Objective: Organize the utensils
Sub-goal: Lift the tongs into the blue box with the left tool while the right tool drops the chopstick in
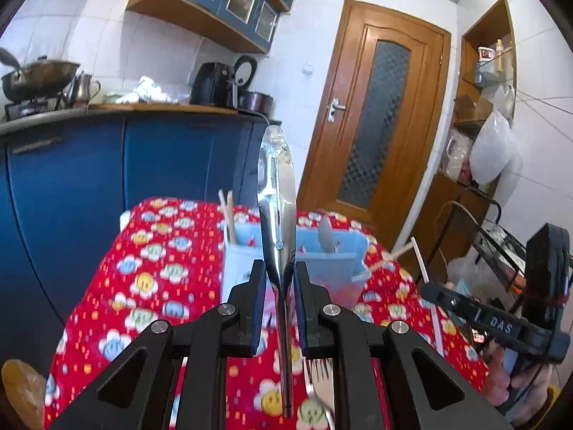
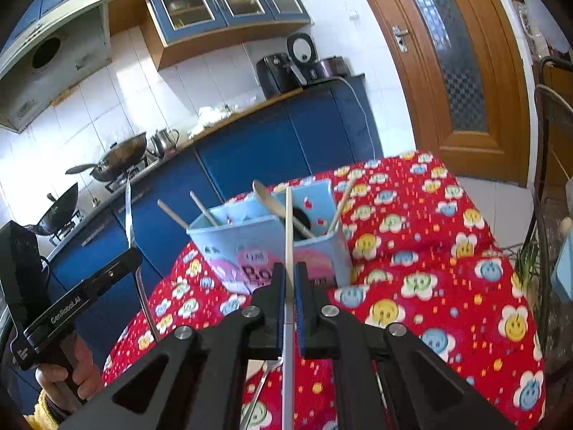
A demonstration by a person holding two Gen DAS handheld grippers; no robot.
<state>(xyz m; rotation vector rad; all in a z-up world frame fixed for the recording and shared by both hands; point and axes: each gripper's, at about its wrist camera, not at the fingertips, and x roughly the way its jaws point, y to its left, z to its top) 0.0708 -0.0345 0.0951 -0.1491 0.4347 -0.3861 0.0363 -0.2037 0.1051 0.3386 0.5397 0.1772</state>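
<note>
My left gripper (image 1: 281,268) is shut on the handle of a metal spoon (image 1: 275,179), whose bowl stands up in front of the camera. Behind it on the red flowered tablecloth (image 1: 161,272) stands a light blue utensil holder (image 1: 329,261) with wooden chopsticks (image 1: 227,215) and a spoon (image 1: 326,238) in its compartments. My right gripper (image 2: 289,268) is shut on a white chopstick (image 2: 288,222) that points up toward the holder (image 2: 268,247). Each gripper shows in the other's view: the right gripper (image 1: 429,290) and the left gripper (image 2: 130,254).
A fork (image 1: 317,387) lies on the cloth below my grippers, the same fork (image 2: 261,383) in the right wrist view. Blue kitchen cabinets (image 1: 143,165) with woks and appliances stand behind the table. A wooden door (image 1: 376,136) and a wire rack (image 1: 501,247) are to the right.
</note>
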